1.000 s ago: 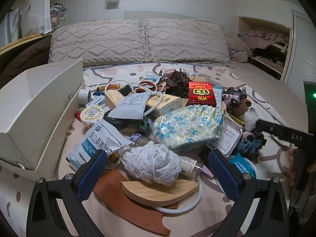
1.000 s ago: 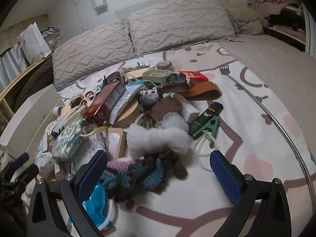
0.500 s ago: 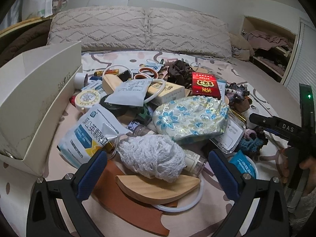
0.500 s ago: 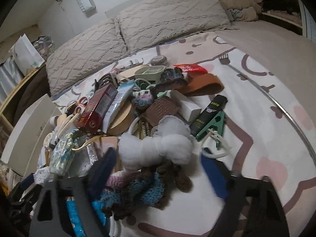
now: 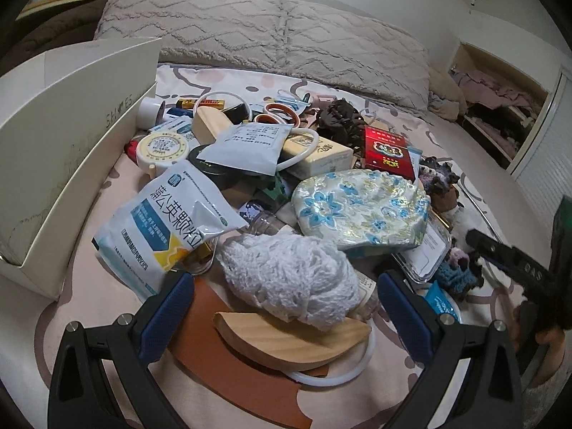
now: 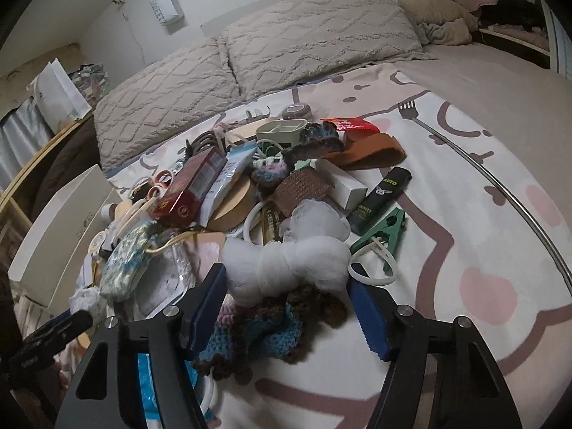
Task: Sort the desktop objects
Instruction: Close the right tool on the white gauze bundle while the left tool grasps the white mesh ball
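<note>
In the left wrist view, the left gripper (image 5: pixel 282 304) hangs over the near edge of a heap of small things on the bed (image 5: pixel 479 186), its blue-padded jaws spread wide with nothing pressed between them. Against a second ago the heap looms larger and lower in this view: the white crochet ball (image 5: pixel 289 279) now fills the space between the jaws, lying on a curved wooden piece (image 5: pixel 296 339) that rests on a brown leather sheet (image 5: pixel 243 375). A blue-and-white medicine sachet (image 5: pixel 164 228) lies just left of the ball, a floral pouch (image 5: pixel 361 211) just behind it, and a red box (image 5: pixel 388 152) beyond the pouch. The open white shoe box (image 5: pixel 71 164) stands at the left edge of the heap, as before. The right gripper shows at the far right, dark and partly cut off. In the right wrist view, the right gripper (image 6: pixel 286 307) has just been closing: its jaws stand markedly narrower than a second ago, on either side of a white gauze bundle (image 6: pixel 289 257) and a blue-and-brown crochet piece (image 6: pixel 264 325) beneath it. The pads look close to both but I cannot tell whether they press on either. A green clip (image 6: pixel 384 228) and a black lighter (image 6: pixel 380 195) lie just right of the bundle, unmoved, and a red box (image 6: pixel 191 187) sits further back in the heap.
</note>
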Demonstrator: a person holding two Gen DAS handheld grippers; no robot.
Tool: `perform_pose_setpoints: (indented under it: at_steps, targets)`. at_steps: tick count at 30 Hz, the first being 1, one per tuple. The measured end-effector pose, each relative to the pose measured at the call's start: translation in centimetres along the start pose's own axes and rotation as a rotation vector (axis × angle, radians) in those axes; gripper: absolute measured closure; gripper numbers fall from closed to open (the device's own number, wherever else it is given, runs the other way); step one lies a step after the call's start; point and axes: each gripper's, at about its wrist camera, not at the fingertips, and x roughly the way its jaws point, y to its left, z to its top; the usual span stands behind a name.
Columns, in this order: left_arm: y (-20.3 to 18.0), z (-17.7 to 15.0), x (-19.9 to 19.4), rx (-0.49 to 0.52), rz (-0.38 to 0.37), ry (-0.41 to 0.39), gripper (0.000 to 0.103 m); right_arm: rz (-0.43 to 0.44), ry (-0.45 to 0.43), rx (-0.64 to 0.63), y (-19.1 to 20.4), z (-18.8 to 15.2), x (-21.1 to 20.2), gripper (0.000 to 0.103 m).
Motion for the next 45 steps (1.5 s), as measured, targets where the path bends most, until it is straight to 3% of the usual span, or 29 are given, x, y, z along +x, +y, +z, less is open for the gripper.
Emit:
perform_pose_setpoints:
  at_steps: [12,16,18,20,24,32,39,45]
  targets:
    - [2.2,0.8,0.9,-0.121,-0.111,0.020,0.000,0.050,0.000,0.026,0.1,-0.5,-0.9,0.034]
    - [1.6,0.7,0.8,-0.085,-0.095,0.013,0.003,0.058,-0.009,0.030,0.1,-0.5,-1.1,0.034]
    - [1.4,0.7,0.8,-0.072,-0.099,0.015,0.018,0.061,-0.011,0.033,0.0,-0.5,-1.2,0.034]
    - [1.3,0.6,1.0,-0.056,-0.105,0.033,0.026,0.064,-0.015,0.037,0.0,-0.5,-1.3,0.034]
    - [0.8,0.4,1.2,-0.018,-0.087,0.043,0.030,0.067,-0.024,0.039,0.0,-0.5,-1.6,0.034]
    - [0.5,0.4,0.0,-0.007,-0.101,0.015,0.033,0.087,-0.047,0.034,0.1,-0.3,-2.4,0.034]
    - [-0.6,0.5,-2.9,0.038,-0.115,-0.072,0.033,0.103,-0.087,0.040,-0.1,0.1,-3.6,0.034]
    - [-1.2,-0.2,-4.2,0.080,-0.089,-0.096,0.033,0.103,-0.124,0.043,-0.3,0.4,-4.7,0.034]
